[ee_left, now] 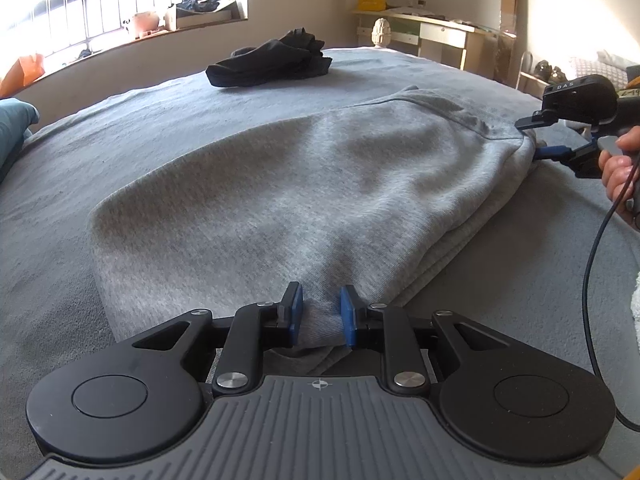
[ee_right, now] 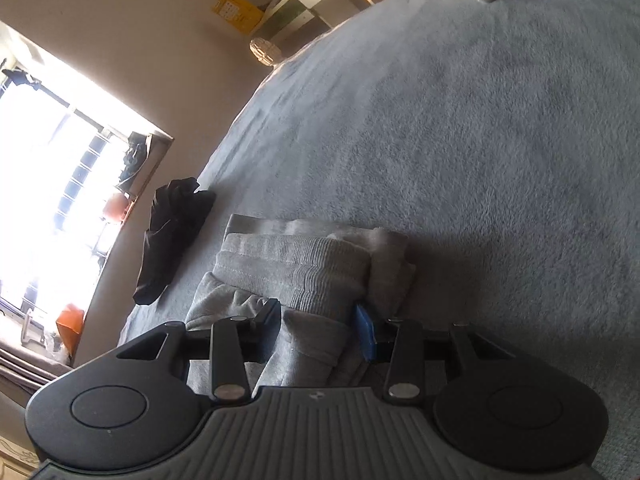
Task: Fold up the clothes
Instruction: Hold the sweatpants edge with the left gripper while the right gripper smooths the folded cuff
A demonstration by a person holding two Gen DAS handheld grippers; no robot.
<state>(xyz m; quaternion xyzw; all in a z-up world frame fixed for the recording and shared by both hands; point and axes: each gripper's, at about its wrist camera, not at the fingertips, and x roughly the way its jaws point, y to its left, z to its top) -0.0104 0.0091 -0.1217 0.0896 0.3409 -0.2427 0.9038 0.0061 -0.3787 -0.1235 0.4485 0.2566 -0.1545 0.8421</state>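
Note:
A grey sweatshirt (ee_left: 304,184) lies folded on the grey bed cover (ee_left: 120,120). My left gripper (ee_left: 320,312) is shut on its near corner, cloth bunched between the blue pads. My right gripper (ee_left: 536,140) grips the far right corner, at the ribbed hem. In the right wrist view the right gripper (ee_right: 320,320) is shut on the ribbed hem (ee_right: 296,264) and stacked grey layers.
A crumpled black garment (ee_left: 272,64) lies further back on the bed, also seen in the right wrist view (ee_right: 172,236). A window sill (ee_left: 120,40) with clutter runs behind. A desk (ee_left: 432,32) stands beyond the bed. A blue pillow (ee_left: 12,128) sits at left.

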